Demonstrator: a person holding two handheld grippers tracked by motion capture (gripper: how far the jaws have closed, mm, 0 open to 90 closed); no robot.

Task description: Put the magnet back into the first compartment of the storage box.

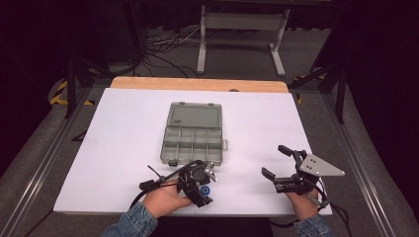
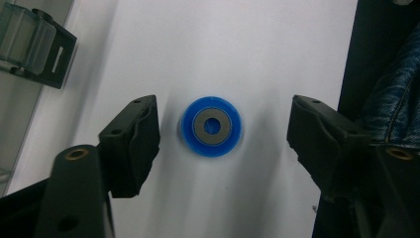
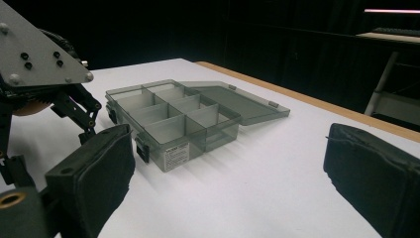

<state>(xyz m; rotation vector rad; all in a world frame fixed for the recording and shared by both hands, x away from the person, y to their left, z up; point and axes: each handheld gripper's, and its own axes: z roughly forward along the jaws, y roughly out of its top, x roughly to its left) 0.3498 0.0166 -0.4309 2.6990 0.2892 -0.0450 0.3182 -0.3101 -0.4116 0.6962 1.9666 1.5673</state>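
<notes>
Blue wheel [image 2: 211, 126] on table, between left claw [image 2: 223, 136] jaws, untouched

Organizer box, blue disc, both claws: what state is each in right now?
Organizer box: lid folded fully open and flat on the table, compartments look empty.
Blue disc: flat on the white table, between the left jaws, untouched.
Left claw: open, straddling the disc.
Right claw: open, holding nothing.

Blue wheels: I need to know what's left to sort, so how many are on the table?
1. The blue wheel lies flat on the white table between the left hand-held gripper's open jaws; the hand-held gripper bodies may hide others.
</notes>
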